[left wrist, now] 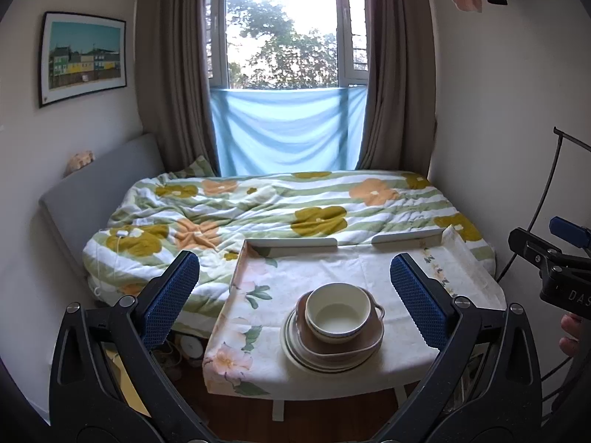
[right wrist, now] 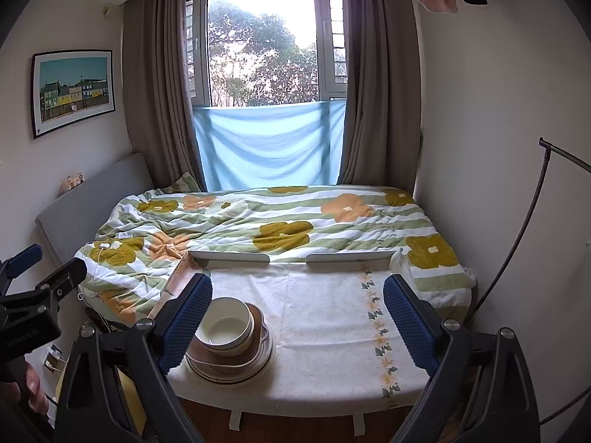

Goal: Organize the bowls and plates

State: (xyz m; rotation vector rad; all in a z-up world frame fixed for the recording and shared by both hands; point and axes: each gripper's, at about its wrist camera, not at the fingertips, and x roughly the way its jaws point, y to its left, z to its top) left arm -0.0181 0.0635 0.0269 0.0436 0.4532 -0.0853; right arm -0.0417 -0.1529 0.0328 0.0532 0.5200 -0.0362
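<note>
- Crockery sits in one stack on the bench (left wrist: 258, 332), a small white bench under a cream cloth printed with peach flowers and green leaves, standing at the foot of a bed.
- Topmost is a round cream bowl with a dark line below its rim (left wrist: 338, 312); it is empty and upright.
- That bowl rests inside a brown, squarish dish with a cream inside and small handles (left wrist: 369, 336), and the dish rests on a pile of round cream plates with dark rim bands (left wrist: 295, 347).
- Seen from the left wrist, the stack lies near the bench's front edge, roughly midway across; seen from the right wrist, it lies towards the front left corner.
- Left tool (left wrist: 295, 295): its two blue, ribbed pads stand wide apart with nothing between them, held above and short of the stack, touching none of it.
- Right tool (right wrist: 297, 319): its blue pads are likewise spread wide and grip nothing; the left pad overlaps the stack in the picture, but whether it touches cannot be told.
- Each tool's black body shows at the edge of the other's view, with part of a hand (left wrist: 572, 336) beneath it.
- Behind the bench lies a rumpled quilt striped green and white with mustard and orange flowers (left wrist: 295, 203).
- Beyond the bed is a window with brown curtains (left wrist: 170, 74) and a pale blue cloth (left wrist: 288, 129) across its lower part.
</note>
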